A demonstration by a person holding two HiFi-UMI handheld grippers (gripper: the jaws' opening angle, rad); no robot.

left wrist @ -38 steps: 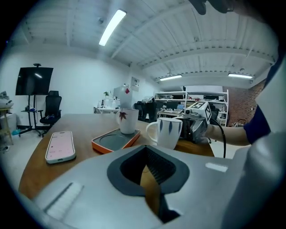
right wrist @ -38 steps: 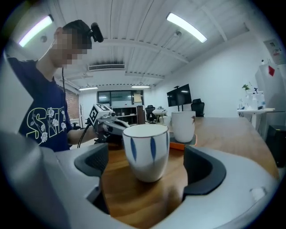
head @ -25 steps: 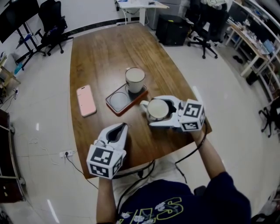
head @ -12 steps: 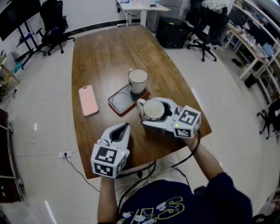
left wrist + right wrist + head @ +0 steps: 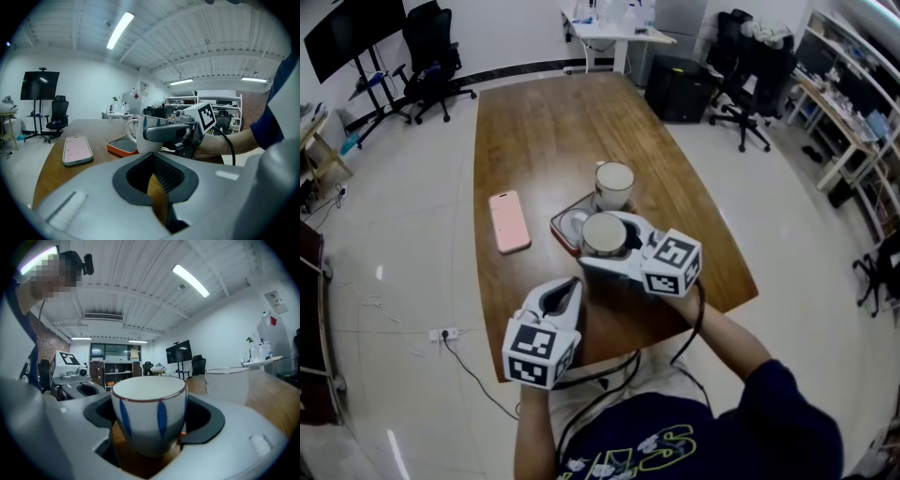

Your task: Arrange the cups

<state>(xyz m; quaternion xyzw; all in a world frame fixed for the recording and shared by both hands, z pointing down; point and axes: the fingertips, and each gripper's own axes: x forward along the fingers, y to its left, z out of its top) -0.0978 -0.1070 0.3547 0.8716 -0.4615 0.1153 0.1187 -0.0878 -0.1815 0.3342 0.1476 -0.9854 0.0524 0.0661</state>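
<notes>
My right gripper [image 5: 587, 240] is shut on a white cup with blue stripes [image 5: 603, 234], and its jaws have closed a little on that cup within the last second. The cup hangs over the near end of the orange tray [image 5: 565, 228]. A second white cup [image 5: 614, 183] stands on the tray's far end. In the right gripper view the striped cup [image 5: 149, 416] fills the gap between the jaws, with the other cup [image 5: 227, 383] behind it to the right. My left gripper [image 5: 573, 282] rests near the table's front edge, shut and empty, pointing at the held cup [image 5: 139, 137].
A pink phone [image 5: 509, 222] lies on the wooden table [image 5: 544, 122] left of the tray. Office chairs, a desk and a screen on a stand surround the table on the white floor.
My right gripper has carried the striped cup left and away from me, from beside the tray to over its near end. The left gripper has stayed where it was.
</notes>
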